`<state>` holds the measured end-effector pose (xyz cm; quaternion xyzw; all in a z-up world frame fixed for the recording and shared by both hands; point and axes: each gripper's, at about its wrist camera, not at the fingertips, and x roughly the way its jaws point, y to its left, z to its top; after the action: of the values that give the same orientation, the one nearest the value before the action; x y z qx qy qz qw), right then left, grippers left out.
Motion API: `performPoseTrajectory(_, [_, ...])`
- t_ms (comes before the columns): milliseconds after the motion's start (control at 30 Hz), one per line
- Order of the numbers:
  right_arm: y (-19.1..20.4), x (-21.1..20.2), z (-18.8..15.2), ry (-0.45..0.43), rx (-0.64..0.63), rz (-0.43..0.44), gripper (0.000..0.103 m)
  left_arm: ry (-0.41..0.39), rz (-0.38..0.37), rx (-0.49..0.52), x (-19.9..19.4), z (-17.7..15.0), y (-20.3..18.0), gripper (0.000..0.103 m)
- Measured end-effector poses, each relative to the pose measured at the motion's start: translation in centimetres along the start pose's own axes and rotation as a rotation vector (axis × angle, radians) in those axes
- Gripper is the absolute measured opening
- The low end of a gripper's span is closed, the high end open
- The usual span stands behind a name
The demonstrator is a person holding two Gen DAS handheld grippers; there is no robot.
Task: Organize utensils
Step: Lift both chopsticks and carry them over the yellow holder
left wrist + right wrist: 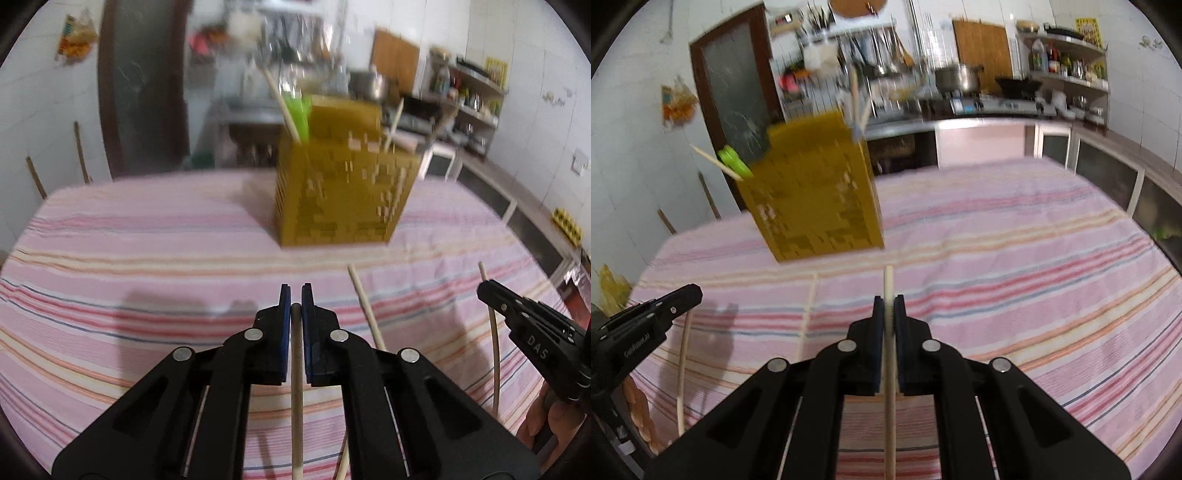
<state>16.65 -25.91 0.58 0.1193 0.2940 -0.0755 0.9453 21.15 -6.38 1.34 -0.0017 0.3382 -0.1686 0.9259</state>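
Your left tongs (296,295) are closed narrow on a chopstick (296,387) that runs back along the fingers, held low over the striped table (147,258). Your right tongs (888,306) pinch a second stick (889,369) the same way, its tip poking just past the pads. Both point toward the yellow holder (340,184), which stands on the table ahead. One loose stick (365,306) lies between them.

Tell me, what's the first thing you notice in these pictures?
The tall yellow utensil holder stands out, sitting in the middle of the pink striped tablecloth with sticks and something green poking out. Nearer, each gripper pinches a thin wooden stick: the left gripper holds one stick, and the right gripper holds another.
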Motion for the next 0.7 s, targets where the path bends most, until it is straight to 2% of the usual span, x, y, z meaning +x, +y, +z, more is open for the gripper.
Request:
performPoseTrajectory(100, [0.1,-2.1,0.3,-0.083,-0.003,0.019,0.006,-0.091,0.014,-0.013,-2.7,0.3,0.4,0.004])
performPoseTrajectory(300, [0.2,-5.4,0.3,-0.213,-0.005,0.039,0.006,-0.224,0.058,-0.025,-6.8,-0.6,1.0,0.004])
performPoseTrajectory(500, [0.8,-7.7,-0.5,-0.298,-0.034,0.041,0.006,-0.321,0.1,-0.015,-9.6,-2.0,1.5,0.005])
performPoseTrajectory(700, [0.7,-8.9,-1.2,-0.346,-0.039,0.049,0.006,-0.377,0.11,-0.017,-11.4,-2.6,1.5,0.005])
